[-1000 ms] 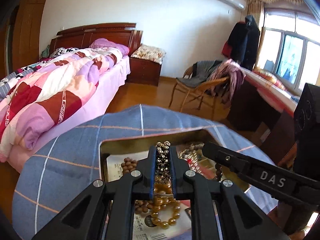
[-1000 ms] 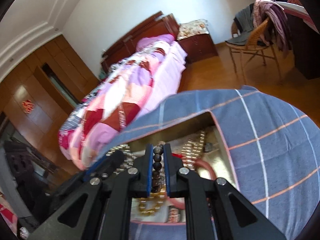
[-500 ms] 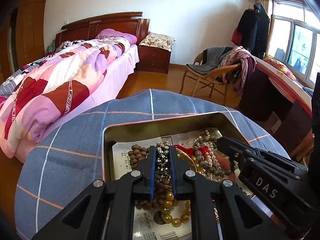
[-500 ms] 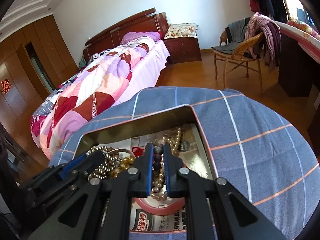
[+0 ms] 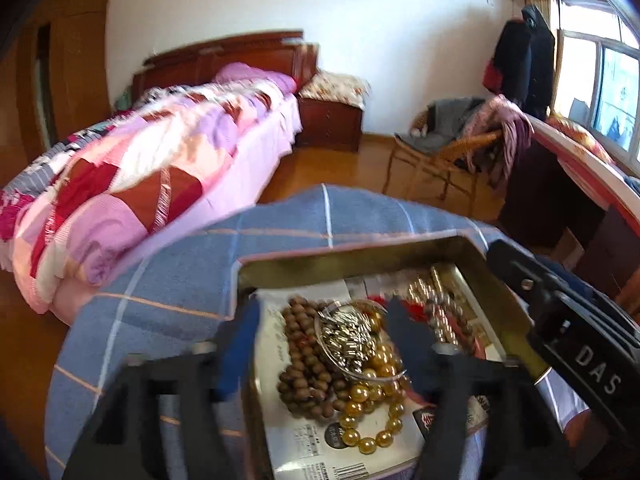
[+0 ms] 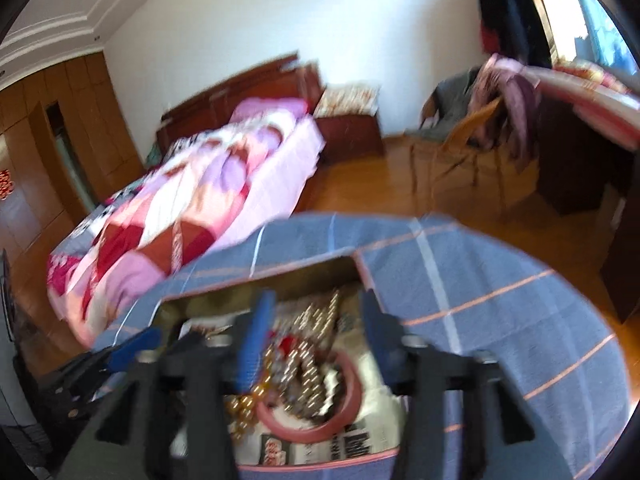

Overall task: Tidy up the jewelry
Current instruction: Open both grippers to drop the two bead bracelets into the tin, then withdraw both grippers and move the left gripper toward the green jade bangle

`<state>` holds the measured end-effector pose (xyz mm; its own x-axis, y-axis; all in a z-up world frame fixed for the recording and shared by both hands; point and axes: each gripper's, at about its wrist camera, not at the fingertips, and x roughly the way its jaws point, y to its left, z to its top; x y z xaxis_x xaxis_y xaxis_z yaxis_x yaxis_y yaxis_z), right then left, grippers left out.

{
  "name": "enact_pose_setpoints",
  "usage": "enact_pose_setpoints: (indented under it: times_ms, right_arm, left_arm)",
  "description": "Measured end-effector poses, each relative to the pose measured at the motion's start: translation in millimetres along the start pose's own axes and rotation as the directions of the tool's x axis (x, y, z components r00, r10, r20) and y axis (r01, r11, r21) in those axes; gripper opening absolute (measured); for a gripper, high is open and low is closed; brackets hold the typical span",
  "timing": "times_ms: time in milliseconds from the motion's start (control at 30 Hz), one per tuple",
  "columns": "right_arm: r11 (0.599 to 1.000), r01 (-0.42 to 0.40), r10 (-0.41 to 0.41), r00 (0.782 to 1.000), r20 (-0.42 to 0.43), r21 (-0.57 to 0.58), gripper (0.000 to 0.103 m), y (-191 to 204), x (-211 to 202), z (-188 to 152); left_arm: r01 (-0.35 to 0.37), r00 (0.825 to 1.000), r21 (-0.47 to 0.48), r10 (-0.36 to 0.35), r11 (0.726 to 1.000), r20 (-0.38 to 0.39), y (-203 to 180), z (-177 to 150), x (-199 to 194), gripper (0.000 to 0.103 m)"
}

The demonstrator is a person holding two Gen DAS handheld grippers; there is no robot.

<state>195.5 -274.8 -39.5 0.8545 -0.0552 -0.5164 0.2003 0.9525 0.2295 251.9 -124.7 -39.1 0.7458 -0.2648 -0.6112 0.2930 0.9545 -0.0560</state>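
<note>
An open metal tin (image 5: 360,258) lined with printed paper sits on a blue checked cloth. In it lie a brown wooden bead strand (image 5: 304,360), a silver bead bracelet (image 5: 346,340) and golden beads (image 5: 372,400). My left gripper (image 5: 324,334) hangs over them, jaws opening and blurred, and its pads press on nothing. My right gripper (image 6: 316,326) is also opening above the tin (image 6: 280,280), over a dark bead strand (image 6: 308,368) and a pink bangle (image 6: 304,430). The bead strand lies loose below the pads.
The table cloth (image 5: 160,288) drops away on all sides. Beyond are a bed with a pink patchwork quilt (image 5: 140,184), a nightstand (image 5: 332,120), a wicker chair with clothes (image 5: 460,148) and a desk (image 5: 560,184) by the window.
Both grippers were shut on bead strands held up over the tin. Both have now sprung open, and the strands lie in the tin. The right wrist view has tilted.
</note>
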Motion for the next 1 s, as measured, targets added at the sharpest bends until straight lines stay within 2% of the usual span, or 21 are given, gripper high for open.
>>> enact_pose_setpoints:
  times_ms: [67, 133, 433, 533, 1000]
  right_arm:
    - [1.0, 0.027, -0.027, 0.999, 0.041, 0.007, 0.07, -2, -8, 3]
    - [0.998, 0.057, -0.058, 0.997, 0.059, 0.015, 0.07, -5, -12, 3]
    - [0.977, 0.208, -0.205, 0.977, 0.056, -0.054, 0.072, 5, -38, -16]
    - [0.973, 0.22, -0.215, 0.974, 0.069, -0.066, 0.078, 8, -53, -26]
    - [0.97, 0.22, -0.215, 0.975, 0.056, -0.105, 0.078, 17, -92, -61]
  left_arm:
    - [-0.022, 0.999, 0.003, 0.022, 1.0, 0.032, 0, 3, -10, 0.074]
    - [-0.045, 0.999, 0.006, 0.044, 0.999, 0.025, 1, 4, -14, 0.074]
    - [-0.097, 0.995, 0.0, 0.097, 0.995, -0.01, 13, -14, -42, 0.074]
    - [-0.118, 0.993, 0.012, 0.118, 0.993, -0.009, 14, -27, -53, 0.074]
    - [-0.161, 0.987, 0.039, 0.162, 0.986, -0.015, 20, -66, -94, 0.074]
